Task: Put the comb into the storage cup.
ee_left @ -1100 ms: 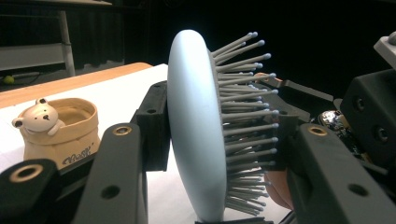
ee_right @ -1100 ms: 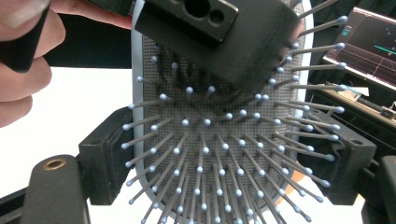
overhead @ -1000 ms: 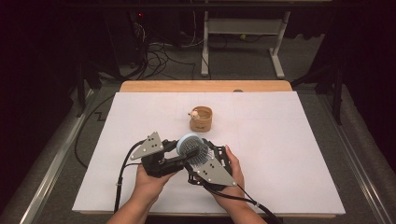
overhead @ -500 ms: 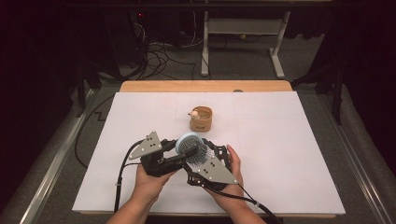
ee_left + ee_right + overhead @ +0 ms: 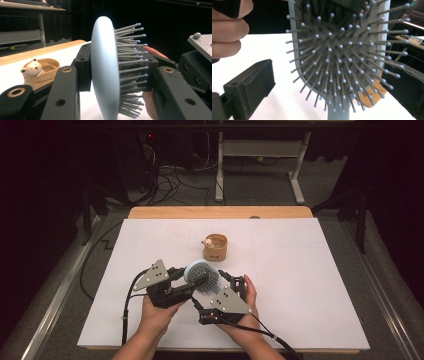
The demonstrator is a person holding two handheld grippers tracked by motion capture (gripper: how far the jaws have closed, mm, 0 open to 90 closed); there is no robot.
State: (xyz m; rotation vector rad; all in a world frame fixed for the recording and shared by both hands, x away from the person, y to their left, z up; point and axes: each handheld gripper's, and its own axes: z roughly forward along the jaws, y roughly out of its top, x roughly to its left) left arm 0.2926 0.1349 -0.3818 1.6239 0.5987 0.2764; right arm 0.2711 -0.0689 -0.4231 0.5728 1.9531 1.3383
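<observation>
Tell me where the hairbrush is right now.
In the high view the hairbrush is lifted over the near-middle of the white table, clamped in the left gripper, with the right gripper beside it and the small bear cup just beyond.

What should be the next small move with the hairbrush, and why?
Probably close the right claw on the brush handle. The left claw clamps the pale blue hairbrush across its head, one jaw on the back, one among the bristles, and holds it above the white table. The right claw's jaws stand open on either side of the handle, so a handover looks ready.
</observation>
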